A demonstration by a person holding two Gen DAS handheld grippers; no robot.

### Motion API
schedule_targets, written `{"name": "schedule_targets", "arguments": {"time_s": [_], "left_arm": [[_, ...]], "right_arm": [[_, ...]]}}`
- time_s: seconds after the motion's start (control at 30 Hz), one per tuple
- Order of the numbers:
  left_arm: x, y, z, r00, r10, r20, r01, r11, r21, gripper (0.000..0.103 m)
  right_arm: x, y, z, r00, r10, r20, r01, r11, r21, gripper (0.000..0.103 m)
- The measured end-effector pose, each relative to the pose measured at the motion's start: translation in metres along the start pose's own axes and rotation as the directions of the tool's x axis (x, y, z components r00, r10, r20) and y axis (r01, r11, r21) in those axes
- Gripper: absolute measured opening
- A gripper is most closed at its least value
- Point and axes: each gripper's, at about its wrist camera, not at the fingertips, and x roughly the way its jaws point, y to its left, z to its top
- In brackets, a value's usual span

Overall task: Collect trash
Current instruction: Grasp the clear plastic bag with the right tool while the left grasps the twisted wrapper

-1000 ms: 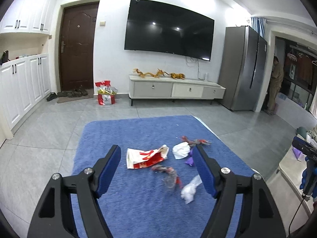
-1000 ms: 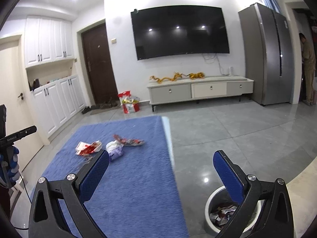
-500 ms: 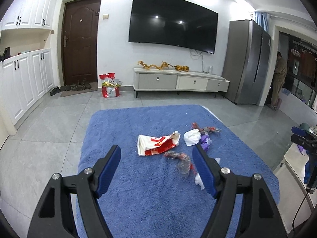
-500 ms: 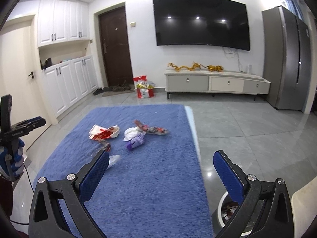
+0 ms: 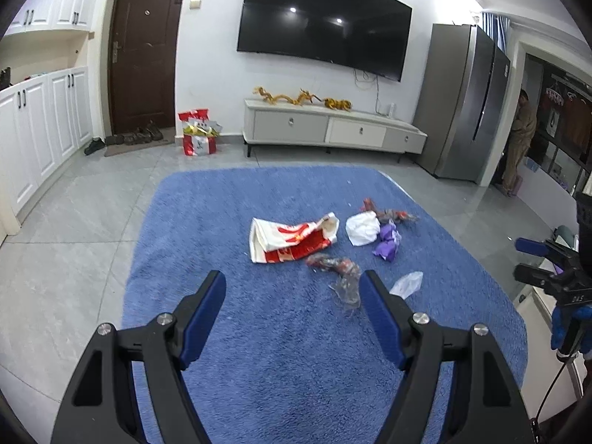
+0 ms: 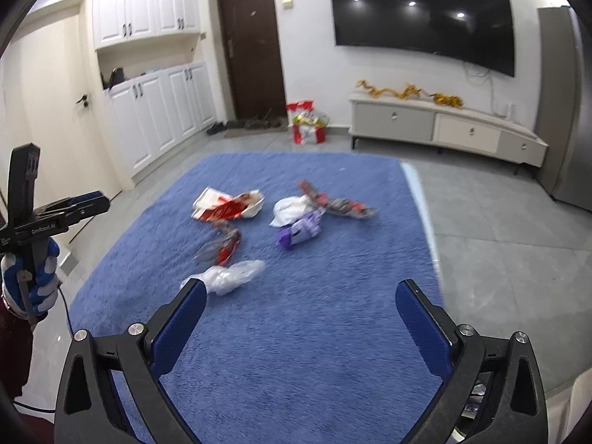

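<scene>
Six scraps of trash lie clustered mid-rug: a red-and-white wrapper (image 5: 292, 238), white tissue (image 5: 362, 228), purple wrapper (image 5: 386, 241), and clear plastic film (image 6: 233, 275) nearest me. My left gripper (image 5: 292, 305) and right gripper (image 6: 299, 307) hover above the blue rug (image 5: 281, 351), both spread wide and empty. I judge the thin film could slip, or my pads could snag the rug's pile.

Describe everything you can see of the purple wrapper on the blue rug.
The purple wrapper is a small, crumpled, glossy packet, apparently plastic film, with white patches on its face. It lies flat on the blue rug in the litter cluster, against the white crumpled tissue, with nothing gripping it.
</scene>
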Motion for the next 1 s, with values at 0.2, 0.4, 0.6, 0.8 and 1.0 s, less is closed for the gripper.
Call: {"name": "schedule_targets", "arguments": {"time_s": [0.2,0.4,0.6,0.8,1.0], "left_arm": [[0.043,-0.01,0.0,0.994,-0.075,-0.079,0.074,0.997,-0.023,0.073],[0.094,-0.027,0.003,0.973,-0.149,-0.177,0.141,0.988,-0.057,0.073],[0.146,-0.038,0.007,0.951,-0.164,-0.264,0.147,0.986,-0.086,0.067],[0.181,-0.038,0.003,0.93,-0.167,-0.329,0.132,0.983,-0.126,0.053],[0.194,-0.041,-0.002,0.919,-0.173,-0.355,0.135,0.982,-0.131,0.02]], "right_arm": [[0.047,0.018,0.001,0.994,0.072,-0.078,-0.075,0.997,-0.035,0.093],[0.09,0.028,0.003,0.98,0.143,-0.138,-0.147,0.989,-0.023,0.085],[0.12,0.028,0.005,0.968,0.19,-0.165,-0.19,0.982,0.014,0.074],[0.142,0.024,0.004,0.955,0.228,-0.188,-0.221,0.973,0.061,0.06],[0.155,0.024,0.001,0.944,0.269,-0.191,-0.259,0.963,0.078,0.013]]}}
